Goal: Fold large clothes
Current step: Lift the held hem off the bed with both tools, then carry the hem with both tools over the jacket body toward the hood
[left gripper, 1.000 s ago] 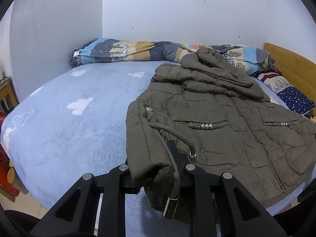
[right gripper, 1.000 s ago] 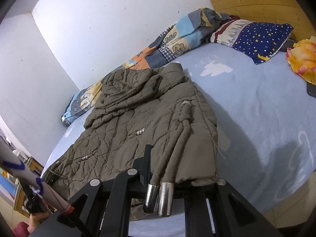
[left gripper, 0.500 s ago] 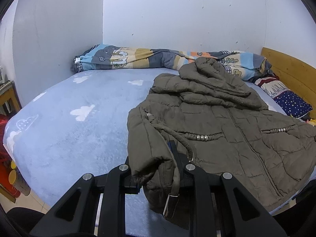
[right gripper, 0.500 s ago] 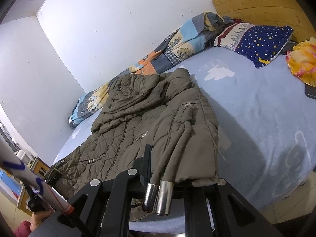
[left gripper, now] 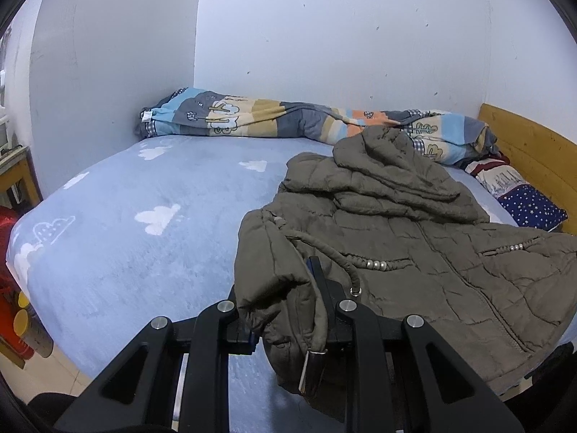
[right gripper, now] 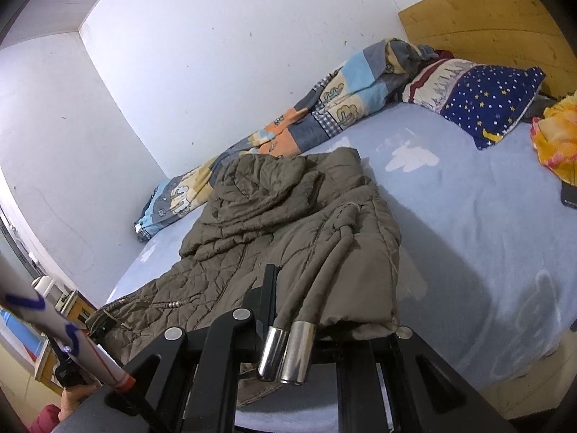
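My left gripper (left gripper: 288, 310) and right gripper (right gripper: 324, 310) were each clenched on a hem corner of the olive jacket (left gripper: 414, 245), which lay right of centre on the bed (left gripper: 144, 252). Open blue sheet filled centre-left; walls, rolled quilt (left gripper: 270, 117) and headboard (left gripper: 523, 144) bounded the top and right.

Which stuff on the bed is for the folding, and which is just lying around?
For the folding:
- puffy olive-brown hooded jacket
- left gripper, clamped on its hem
- right gripper, clamped on its hem

Just lying around:
- striped patchwork quilt
- navy starry pillow
- yellow-orange cloth
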The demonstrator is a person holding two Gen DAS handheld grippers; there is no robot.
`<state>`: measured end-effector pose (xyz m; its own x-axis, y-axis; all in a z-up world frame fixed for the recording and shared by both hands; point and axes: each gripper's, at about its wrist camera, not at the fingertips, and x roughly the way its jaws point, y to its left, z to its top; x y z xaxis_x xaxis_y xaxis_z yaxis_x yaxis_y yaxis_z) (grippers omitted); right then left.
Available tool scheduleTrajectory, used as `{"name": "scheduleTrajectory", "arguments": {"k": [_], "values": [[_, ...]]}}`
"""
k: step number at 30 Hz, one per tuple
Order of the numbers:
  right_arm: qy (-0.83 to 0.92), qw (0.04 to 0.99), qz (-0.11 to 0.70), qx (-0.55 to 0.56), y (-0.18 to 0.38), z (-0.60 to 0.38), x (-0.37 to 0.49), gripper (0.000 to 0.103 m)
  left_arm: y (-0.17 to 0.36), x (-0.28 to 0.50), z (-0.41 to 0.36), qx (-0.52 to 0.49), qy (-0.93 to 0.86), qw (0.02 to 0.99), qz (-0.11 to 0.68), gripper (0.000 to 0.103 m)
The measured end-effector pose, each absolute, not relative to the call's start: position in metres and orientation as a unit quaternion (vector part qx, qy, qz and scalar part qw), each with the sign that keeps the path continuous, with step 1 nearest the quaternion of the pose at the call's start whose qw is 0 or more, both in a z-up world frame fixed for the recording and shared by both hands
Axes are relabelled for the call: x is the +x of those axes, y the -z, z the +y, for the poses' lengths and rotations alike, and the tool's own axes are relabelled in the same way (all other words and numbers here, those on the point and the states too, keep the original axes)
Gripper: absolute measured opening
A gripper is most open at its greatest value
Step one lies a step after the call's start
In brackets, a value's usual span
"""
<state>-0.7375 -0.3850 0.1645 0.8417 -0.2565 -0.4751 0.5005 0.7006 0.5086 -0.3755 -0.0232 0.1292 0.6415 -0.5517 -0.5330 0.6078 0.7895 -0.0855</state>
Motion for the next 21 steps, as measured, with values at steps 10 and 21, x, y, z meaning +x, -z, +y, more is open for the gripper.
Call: {"name": "scheduleTrajectory", "arguments": {"k": [10, 21], "values": [[0.202, 0.91, 0.175, 0.317, -0.189, -0.4, -0.727, 0.011, -0.153, -0.354, -0.024, 0.027, 0.331, 0.904, 0.271, 0.021], [0.197, 0.917, 0.159, 0.307, -0.212, -0.416, -0.711, 0.011, -0.169, -0.342, -0.031, 0.021, 0.334, 0.905, 0.261, 0.021]]}}
